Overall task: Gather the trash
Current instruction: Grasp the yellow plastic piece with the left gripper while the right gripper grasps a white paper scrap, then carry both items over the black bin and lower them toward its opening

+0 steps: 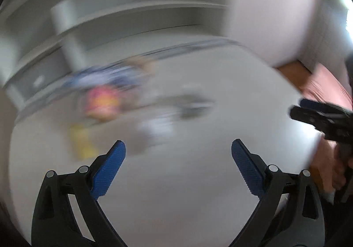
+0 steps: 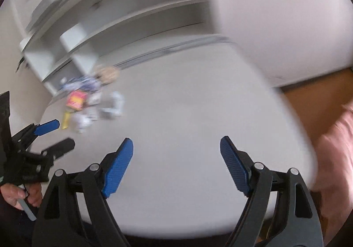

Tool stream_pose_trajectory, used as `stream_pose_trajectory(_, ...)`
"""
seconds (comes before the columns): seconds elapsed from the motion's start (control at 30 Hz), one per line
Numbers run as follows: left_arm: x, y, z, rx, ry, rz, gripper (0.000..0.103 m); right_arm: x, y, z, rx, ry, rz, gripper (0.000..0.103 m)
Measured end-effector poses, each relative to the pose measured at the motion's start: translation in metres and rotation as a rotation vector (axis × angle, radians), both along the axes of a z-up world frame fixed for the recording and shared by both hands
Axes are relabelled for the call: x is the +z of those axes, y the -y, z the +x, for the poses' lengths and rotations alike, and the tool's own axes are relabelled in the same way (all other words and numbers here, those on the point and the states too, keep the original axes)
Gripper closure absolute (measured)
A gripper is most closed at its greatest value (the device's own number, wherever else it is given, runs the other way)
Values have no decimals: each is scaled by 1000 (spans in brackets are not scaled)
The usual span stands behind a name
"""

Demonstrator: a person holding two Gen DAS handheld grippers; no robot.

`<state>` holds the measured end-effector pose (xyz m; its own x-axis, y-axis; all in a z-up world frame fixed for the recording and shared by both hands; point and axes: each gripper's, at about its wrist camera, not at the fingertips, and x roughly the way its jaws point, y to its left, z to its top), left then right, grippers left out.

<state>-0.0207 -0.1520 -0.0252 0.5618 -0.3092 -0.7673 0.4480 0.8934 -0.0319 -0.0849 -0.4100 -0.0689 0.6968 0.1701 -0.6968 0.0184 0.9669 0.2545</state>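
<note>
Both views are smeared by motion. A pile of trash lies at the far left of the white table [image 1: 198, 181]: a pink and yellow wrapper [image 1: 101, 103], a blue and white wrapper [image 1: 106, 77], a yellow scrap [image 1: 82, 145] and crumpled white pieces [image 1: 156, 125]. My left gripper [image 1: 178, 147] hangs open above the table, short of the pile, with nothing between its pads. My right gripper [image 2: 176, 145] is open too and holds nothing, over the bare table [image 2: 187, 92]. In the right wrist view the pink wrapper [image 2: 76, 98] lies beyond the left gripper [image 2: 59, 134].
White shelving [image 2: 77, 33] stands behind the table, and a white cabinet [image 2: 275, 15] at the right. A wooden floor [image 2: 320, 97] shows past the table's right edge. A pink sleeve [image 2: 335, 147] is at the right, and a hand [image 2: 13, 196] holds the left gripper's handle.
</note>
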Motion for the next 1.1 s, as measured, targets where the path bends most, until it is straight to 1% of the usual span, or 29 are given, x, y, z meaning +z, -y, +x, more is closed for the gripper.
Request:
stream_pose_trajectory(0.07,-6,-42,17,99,-27,-6,9,-4,-29,28,63,-15,-29,25)
stream_pose_trajectory(0.1,-8,-57,23,132,-36,-12,9,-6,-42,40,89,-24,-47,25)
stream_pose_trajectory(0.17,-13,-80,33,187,-53,-17,9,-9,-59,57,120,-37,-72,25)
stream_pose_trajectory(0.23,-18,-97,37,221,-68,-15,9,-15,-70,72,148,-54,-87,25)
stream_pose_trajectory(0.3,-24,-107,48,234,-93,-26,9,-21,-78,87,163,-74,-106,25)
stream_pose_trajectory(0.4,-33,-111,64,256,-122,-31,9,-28,-88,95,180,-85,-143,26)
stream_pose_trajectory(0.43,-38,-121,65,265,-124,-29,9,-29,-89,98,186,-86,-157,27)
stream_pose_trajectory(0.53,-49,-120,80,280,-130,-4,9,-32,-93,110,203,-84,-191,29)
stream_pose_trajectory(0.57,-51,-117,85,285,-131,6,9,-34,-97,116,206,-81,-211,31)
stream_pose_trajectory(0.63,-53,-112,93,301,-108,46,9,-33,-104,121,209,-69,-248,42)
stream_pose_trajectory(0.7,-55,-111,98,313,-102,61,10,-32,-107,124,226,-63,-253,60)
stream_pose_trajectory(0.73,-55,-111,100,315,-100,57,14,-31,-107,124,237,-64,-252,62)
stream_pose_trajectory(0.77,-54,-111,100,314,-94,61,19,-31,-108,123,244,-65,-252,68)
stream_pose_trajectory(0.8,-53,-110,99,313,-82,80,37,-30,-109,124,248,-67,-252,70)
stream_pose_trajectory(0.83,-51,-109,100,303,-78,84,56,-30,-109,123,257,-72,-247,70)
stream_pose_trajectory(0.87,-47,-107,101,292,-85,80,72,-30,-109,123,261,-73,-242,70)
stream_pose_trajectory(0.9,-45,-107,102,279,-102,79,91,-29,-108,121,262,-70,-239,70)
stream_pose_trajectory(0.97,-41,-109,102,246,-139,35,91,-25,-107,116,260,-61,-239,71)
stream_pose_trajectory(1.03,-34,-106,95,245,-109,68,91,-22,-102,111,253,-56,-225,71)
stream_pose_trajectory(1.07,-30,-105,92,244,-96,75,91,-21,-98,107,247,-54,-217,71)
stream_pose_trajectory(1.1,-26,-103,87,241,-95,66,91,-20,-94,102,238,-51,-211,71)
